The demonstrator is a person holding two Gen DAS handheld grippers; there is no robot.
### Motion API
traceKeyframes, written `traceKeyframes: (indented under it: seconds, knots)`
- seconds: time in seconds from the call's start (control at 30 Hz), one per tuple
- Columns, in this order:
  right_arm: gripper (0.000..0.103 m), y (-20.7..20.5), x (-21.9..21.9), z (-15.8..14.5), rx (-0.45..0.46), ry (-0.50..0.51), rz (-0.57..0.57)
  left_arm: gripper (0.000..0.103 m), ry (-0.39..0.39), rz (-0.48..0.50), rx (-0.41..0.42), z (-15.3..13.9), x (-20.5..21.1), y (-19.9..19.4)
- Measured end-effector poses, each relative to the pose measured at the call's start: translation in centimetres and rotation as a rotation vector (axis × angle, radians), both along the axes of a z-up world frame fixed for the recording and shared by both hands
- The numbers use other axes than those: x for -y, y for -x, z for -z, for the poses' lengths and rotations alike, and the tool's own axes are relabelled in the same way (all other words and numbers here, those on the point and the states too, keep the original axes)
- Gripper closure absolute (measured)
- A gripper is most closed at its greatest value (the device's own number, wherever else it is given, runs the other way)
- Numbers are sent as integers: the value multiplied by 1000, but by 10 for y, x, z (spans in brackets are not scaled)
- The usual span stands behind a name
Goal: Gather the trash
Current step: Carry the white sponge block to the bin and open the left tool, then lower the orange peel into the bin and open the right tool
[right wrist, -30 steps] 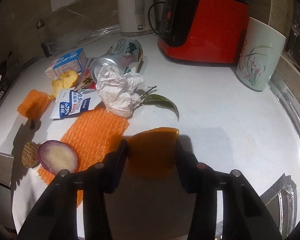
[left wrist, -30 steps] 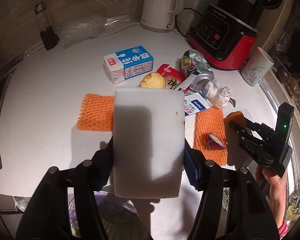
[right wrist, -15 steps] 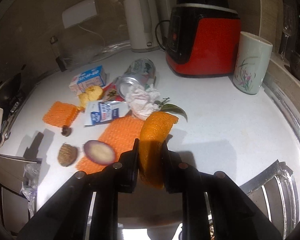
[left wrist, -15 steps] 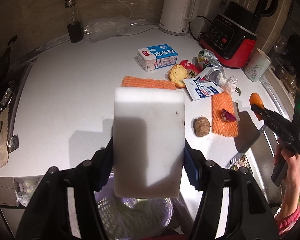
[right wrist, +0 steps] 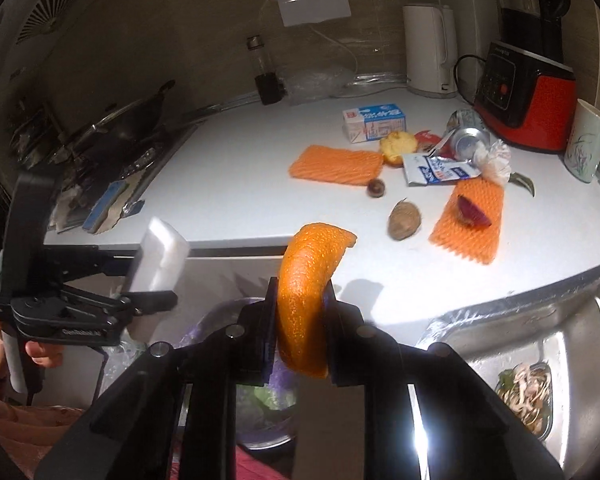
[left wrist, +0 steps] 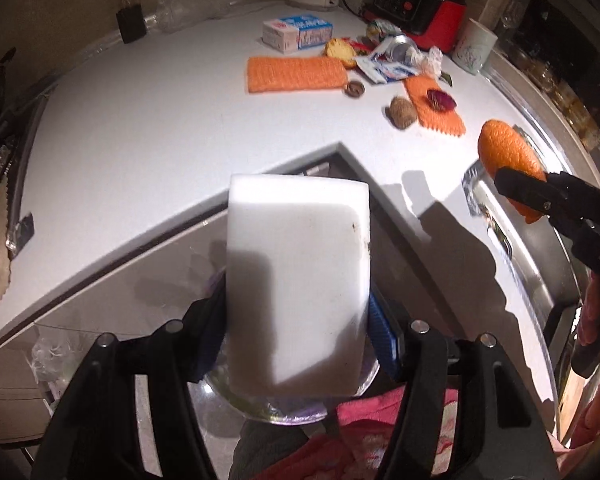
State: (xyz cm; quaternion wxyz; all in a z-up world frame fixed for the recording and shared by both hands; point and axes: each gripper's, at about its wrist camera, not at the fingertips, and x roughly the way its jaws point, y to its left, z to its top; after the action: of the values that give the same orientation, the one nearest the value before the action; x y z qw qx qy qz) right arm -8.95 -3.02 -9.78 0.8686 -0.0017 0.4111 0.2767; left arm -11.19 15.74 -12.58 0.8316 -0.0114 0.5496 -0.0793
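My left gripper [left wrist: 298, 320] is shut on a white foam block [left wrist: 298, 280] and holds it off the counter's front edge, above a lined trash bin [left wrist: 284, 410]. The left gripper also shows in the right wrist view [right wrist: 156, 264], still holding the block [right wrist: 160, 256]. My right gripper [right wrist: 300, 320] is shut on an orange peel [right wrist: 308, 280], above the bin [right wrist: 260, 400]. The peel also shows in the left wrist view [left wrist: 508, 156]. Trash lies on the white counter [right wrist: 240, 184]: two orange foam nets [right wrist: 336, 166], a milk carton [right wrist: 374, 122], a crushed can [right wrist: 466, 136], a crumpled tissue [right wrist: 496, 158], a wipe packet [right wrist: 436, 170].
A red onion slice [right wrist: 474, 210] lies on the right net, with a brown nut-like piece [right wrist: 404, 224] beside it. A red blender base [right wrist: 524, 100], a white kettle [right wrist: 430, 48] and a cup [right wrist: 586, 140] stand at the back. A sink [right wrist: 540, 360] with scraps is at the right.
Both grippers pulled back from the counter toward its front edge, over the bin. The right gripper closed on the orange peel and lifted it. The left kept the foam block.
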Motion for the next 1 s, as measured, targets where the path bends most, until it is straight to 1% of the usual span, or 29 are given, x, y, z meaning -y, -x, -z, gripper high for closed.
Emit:
traceKeyframes:
  seconds: [0.07, 0.13, 0.27, 0.43, 0.53, 0.63, 0.7, 0.73, 0.8, 0.9, 1.0]
  knots:
    - [83, 14, -7, 2, -21, 2, 35, 43, -13, 39, -45, 23, -3, 5]
    - [83, 25, -12, 3, -34, 17, 62, 43, -25, 79, -71, 46, -3, 9]
    - [83, 44, -18, 0, -30, 65, 123, 43, -18, 135, -140, 97, -4, 12]
    - [83, 67, -24, -4, -27, 103, 192, 43, -71, 192, -207, 157, 2, 14]
    - [83, 78, -30, -6, -25, 125, 218, 43, -98, 211, -247, 188, 2, 15]
    - [83, 87, -36, -7, -23, 141, 234, 43, -120, 232, -276, 209, 3, 15]
    - [83, 91, -40, -7, -25, 148, 242, 41, -132, 252, -289, 218, 3, 16]
    - [83, 93, -42, -7, -26, 150, 244, 38, -134, 261, -297, 220, 3, 17]
    - [83, 95, -45, -6, -28, 159, 247, 24, -134, 275, -285, 217, 5, 21]
    - [83, 97, -50, -5, -32, 164, 249, 20, -130, 290, -239, 202, 3, 24]
    - [83, 95, -53, -2, -35, 165, 252, 19, -102, 288, -209, 179, -2, 28]
